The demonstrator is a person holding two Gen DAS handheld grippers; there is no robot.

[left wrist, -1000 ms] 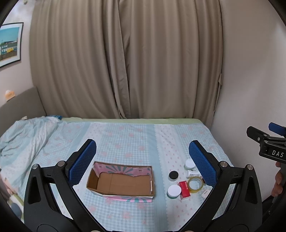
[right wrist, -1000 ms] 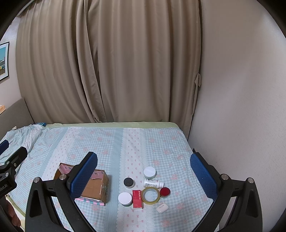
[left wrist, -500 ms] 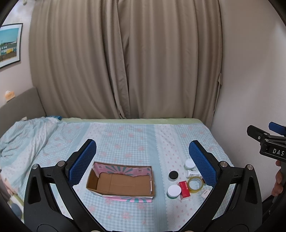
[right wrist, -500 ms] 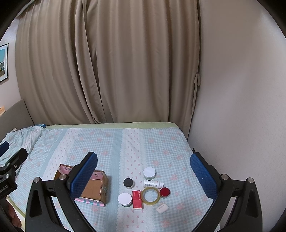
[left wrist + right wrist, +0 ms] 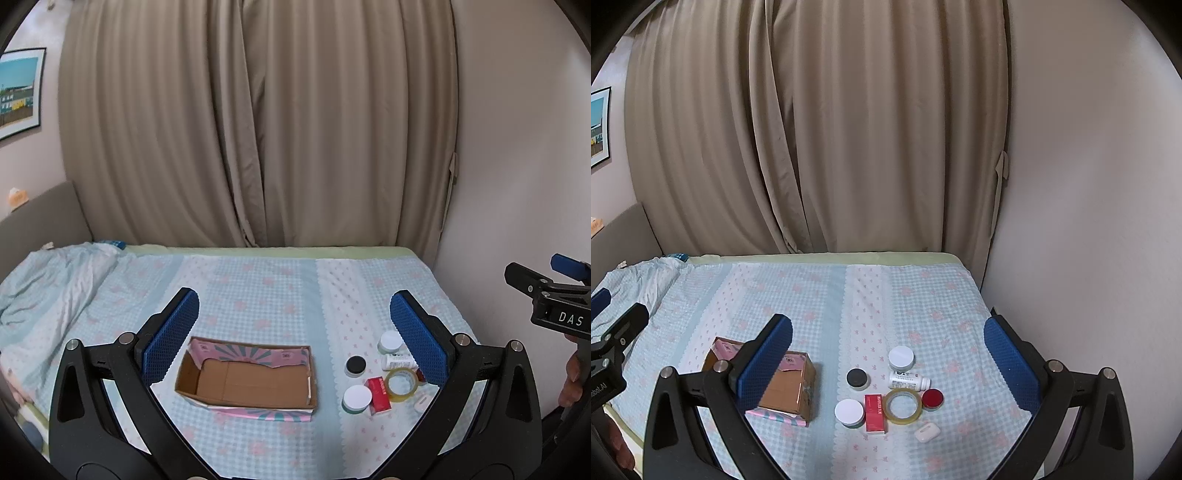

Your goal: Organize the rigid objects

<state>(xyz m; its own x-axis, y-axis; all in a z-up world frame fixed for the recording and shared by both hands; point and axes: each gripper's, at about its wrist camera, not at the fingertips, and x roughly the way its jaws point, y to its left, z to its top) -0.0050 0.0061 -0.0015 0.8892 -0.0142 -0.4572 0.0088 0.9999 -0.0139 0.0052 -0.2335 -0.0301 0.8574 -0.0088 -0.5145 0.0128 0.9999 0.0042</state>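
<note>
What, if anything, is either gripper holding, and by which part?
Nothing is held. The left gripper and right gripper are both open and empty above the bed; the box is empty.

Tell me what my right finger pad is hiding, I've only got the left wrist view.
Observer: A small red-lidded jar sits there, just right of the tape roll.
Operator: Is the white bottle standing up?
Observer: No, the white bottle lies on its side, with its cap pointing right toward the wall.
Operator: And the pale thing in front of the tape?
Observer: That is a white earbud case, closed, lying clear of the tape and nearest the camera.
</note>
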